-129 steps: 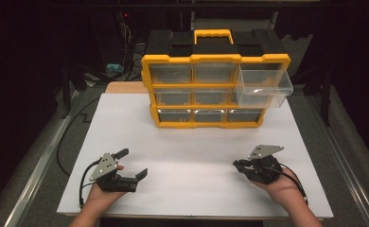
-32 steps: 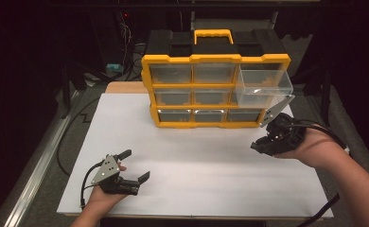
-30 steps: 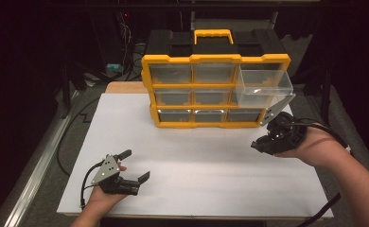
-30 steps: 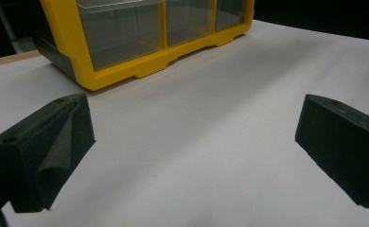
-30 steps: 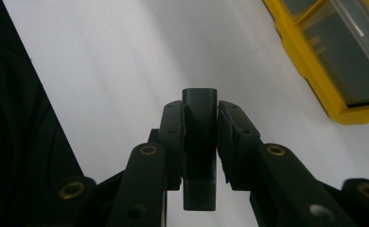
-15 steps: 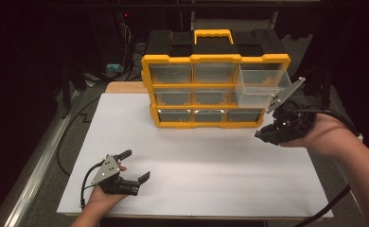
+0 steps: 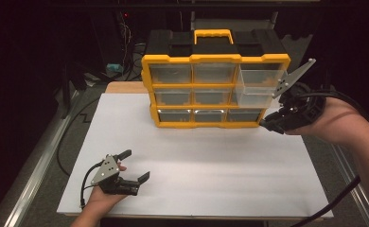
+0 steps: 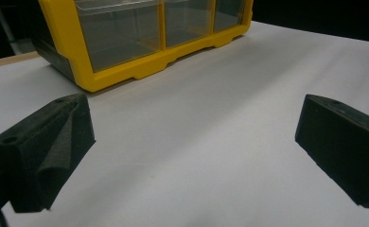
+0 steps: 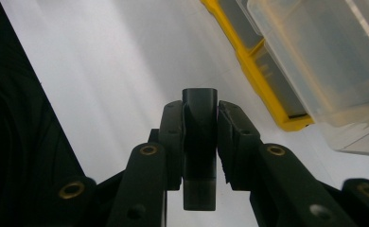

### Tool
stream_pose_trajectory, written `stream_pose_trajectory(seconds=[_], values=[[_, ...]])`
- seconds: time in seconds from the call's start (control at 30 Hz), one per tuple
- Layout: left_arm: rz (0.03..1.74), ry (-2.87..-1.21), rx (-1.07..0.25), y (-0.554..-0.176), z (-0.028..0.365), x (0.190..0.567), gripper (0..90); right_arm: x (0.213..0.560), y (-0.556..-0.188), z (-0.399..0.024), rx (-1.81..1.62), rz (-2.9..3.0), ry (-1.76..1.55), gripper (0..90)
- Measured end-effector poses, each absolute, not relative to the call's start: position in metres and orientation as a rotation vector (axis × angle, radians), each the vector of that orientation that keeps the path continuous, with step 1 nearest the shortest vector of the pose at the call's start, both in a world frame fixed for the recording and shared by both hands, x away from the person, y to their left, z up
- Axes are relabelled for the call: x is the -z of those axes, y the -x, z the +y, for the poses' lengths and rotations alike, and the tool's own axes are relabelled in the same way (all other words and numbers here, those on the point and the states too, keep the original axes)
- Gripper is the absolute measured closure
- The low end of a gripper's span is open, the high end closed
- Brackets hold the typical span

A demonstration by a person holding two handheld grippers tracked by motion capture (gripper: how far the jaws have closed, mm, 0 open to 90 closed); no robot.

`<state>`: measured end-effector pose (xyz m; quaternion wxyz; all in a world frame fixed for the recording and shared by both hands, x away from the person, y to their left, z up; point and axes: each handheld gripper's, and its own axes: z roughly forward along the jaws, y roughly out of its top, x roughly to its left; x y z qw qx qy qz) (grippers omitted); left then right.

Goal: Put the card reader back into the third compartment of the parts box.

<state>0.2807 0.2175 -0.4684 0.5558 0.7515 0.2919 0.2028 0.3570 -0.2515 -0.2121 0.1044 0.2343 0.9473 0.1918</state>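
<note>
A yellow and black drawer organizer (image 7: 211, 90) stands at the back of the white board (image 7: 197, 161). Its clear right-hand drawer (image 7: 260, 87) is pulled out toward me. My right gripper (image 7: 271, 124) hovers in the air just right of the organizer, below that drawer's front corner. In the right gripper view its jaws (image 9: 200, 108) are shut on a small black block (image 9: 199, 146), with the clear drawer (image 9: 324, 61) at upper right. My left gripper (image 7: 135, 165) rests open near the board's front left. Nothing lies between its foam pads (image 8: 45, 151).
The organizer's yellow frame (image 8: 126, 71) and its closed lower drawers face the left gripper across bare white board. A metal rail (image 7: 36, 170) runs along the table's left side, and dark cables lie behind the organizer.
My right hand has come from the board's front right and risen beside the open drawer, still shut on the black block. The left hand has stayed put.
</note>
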Motion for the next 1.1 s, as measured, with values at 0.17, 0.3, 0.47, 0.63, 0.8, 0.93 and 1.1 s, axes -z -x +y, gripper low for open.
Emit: stream_pose_trajectory(seconds=[0.17,0.3,0.47,0.63,0.8,0.93,1.1], values=[[0.689,-1.774,-0.479,-0.281,0.217,0.468,0.2,0.202,-0.359,-0.251,-0.564,2.791,-0.690,74.6],[0.688,-1.774,-0.479,-0.281,0.217,0.468,0.2,0.194,-0.360,-0.250,-0.553,2.785,-0.691,74.5],[0.688,-1.775,-0.479,-0.281,0.218,0.468,0.1,0.183,-0.361,-0.251,-0.562,2.784,-0.686,74.6],[0.689,-1.775,-0.479,-0.281,0.218,0.468,0.2,0.172,-0.363,-0.253,-0.569,2.767,-0.708,74.6],[0.688,-1.775,-0.478,-0.281,0.217,0.468,0.2,0.161,-0.365,-0.254,-0.566,2.757,-0.706,74.6],[0.689,-1.771,-0.479,-0.280,0.218,0.468,0.2,0.153,-0.368,-0.254,-0.564,2.749,-0.713,74.5],[0.688,-1.769,-0.481,-0.280,0.219,0.467,0.2,0.143,-0.371,-0.254,-0.566,2.742,-0.715,74.6]])
